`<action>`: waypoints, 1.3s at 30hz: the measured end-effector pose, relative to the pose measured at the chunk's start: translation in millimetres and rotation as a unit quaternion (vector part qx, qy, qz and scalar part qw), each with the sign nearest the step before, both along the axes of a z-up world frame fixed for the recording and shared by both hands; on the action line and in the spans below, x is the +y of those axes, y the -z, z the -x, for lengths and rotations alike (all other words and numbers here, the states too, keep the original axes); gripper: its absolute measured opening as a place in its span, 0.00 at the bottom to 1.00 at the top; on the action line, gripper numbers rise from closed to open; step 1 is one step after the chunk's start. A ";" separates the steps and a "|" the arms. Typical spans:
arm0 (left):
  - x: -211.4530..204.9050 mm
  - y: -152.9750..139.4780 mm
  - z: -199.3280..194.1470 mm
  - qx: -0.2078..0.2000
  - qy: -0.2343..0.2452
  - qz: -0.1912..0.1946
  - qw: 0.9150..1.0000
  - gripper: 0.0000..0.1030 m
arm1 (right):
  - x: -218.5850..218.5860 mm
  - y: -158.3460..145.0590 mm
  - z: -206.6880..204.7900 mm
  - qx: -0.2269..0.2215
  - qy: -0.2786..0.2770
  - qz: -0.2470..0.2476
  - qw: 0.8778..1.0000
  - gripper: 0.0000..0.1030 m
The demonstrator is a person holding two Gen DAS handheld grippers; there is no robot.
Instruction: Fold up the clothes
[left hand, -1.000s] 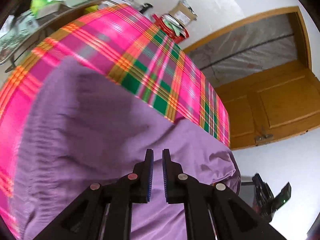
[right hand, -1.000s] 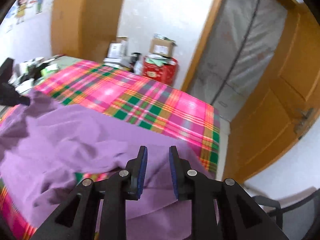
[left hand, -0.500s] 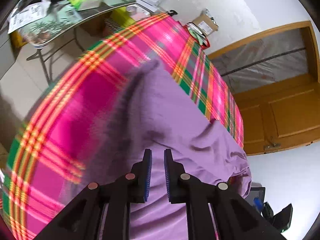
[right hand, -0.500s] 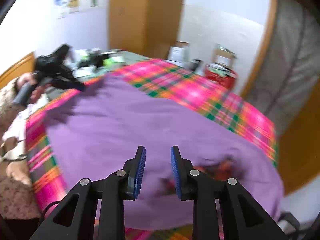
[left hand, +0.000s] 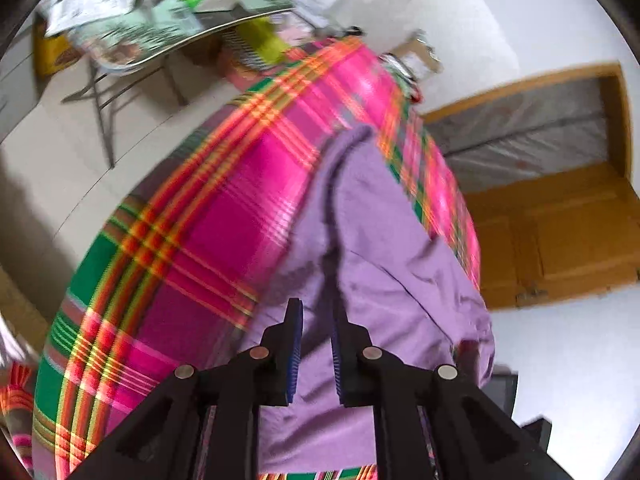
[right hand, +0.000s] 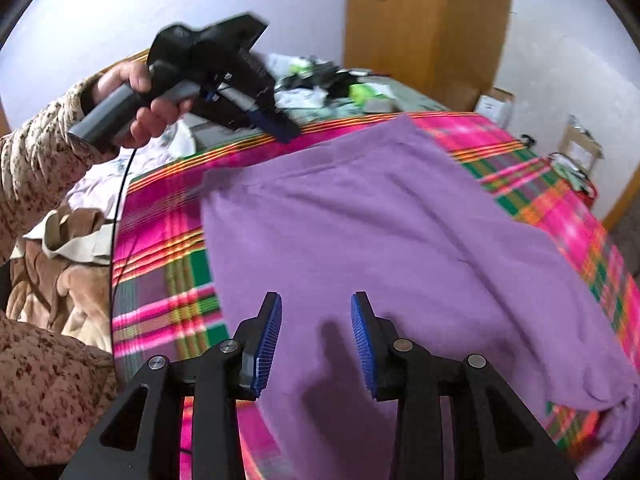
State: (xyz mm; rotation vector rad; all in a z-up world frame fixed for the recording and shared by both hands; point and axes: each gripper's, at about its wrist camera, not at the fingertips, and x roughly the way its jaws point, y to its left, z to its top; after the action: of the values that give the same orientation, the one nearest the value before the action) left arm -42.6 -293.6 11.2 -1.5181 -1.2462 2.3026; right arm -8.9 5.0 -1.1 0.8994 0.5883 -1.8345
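One purple garment [right hand: 360, 232] lies spread on the plaid-covered bed [right hand: 160, 240], its long axis running diagonally from the near right edge to the far corner. Two tools: right tool [right hand: 316, 340] released above it; left tool [right hand: 276, 124] aloft, state indeterminable.

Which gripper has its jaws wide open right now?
The right gripper: clear gap above the purple garment. The left gripper shows only a narrow gap.
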 end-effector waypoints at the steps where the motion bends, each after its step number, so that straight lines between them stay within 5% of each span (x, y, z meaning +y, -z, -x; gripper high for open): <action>1: 3.0 -0.3 0.8 0.001 0.009 0.004 1.000 0.14 | -5.6 3.7 -1.5 -0.008 -0.005 0.000 1.000 0.36; 13: 40.2 5.5 21.4 0.015 0.069 0.012 0.997 0.28 | -26.9 17.7 -1.7 -0.043 -0.006 0.002 0.999 0.37; 17: 35.7 9.1 20.2 0.020 0.043 0.018 0.999 0.05 | -29.1 18.8 -3.9 -0.047 -0.006 0.004 0.999 0.38; 28: -5.3 -0.1 6.9 0.055 -0.025 0.027 0.998 0.03 | -38.1 22.8 -8.2 -0.057 -0.018 0.010 0.998 0.38; 39: 1.8 27.3 14.0 0.008 -0.018 0.021 1.000 0.04 | -59.8 25.8 -20.5 -0.032 -0.031 0.018 0.999 0.39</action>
State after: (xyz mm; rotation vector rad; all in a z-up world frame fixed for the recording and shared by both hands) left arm -56.6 -291.8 -16.0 -1.5001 -1.2399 2.3720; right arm 11.6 -54.8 -26.8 0.9046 0.5357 -1.7492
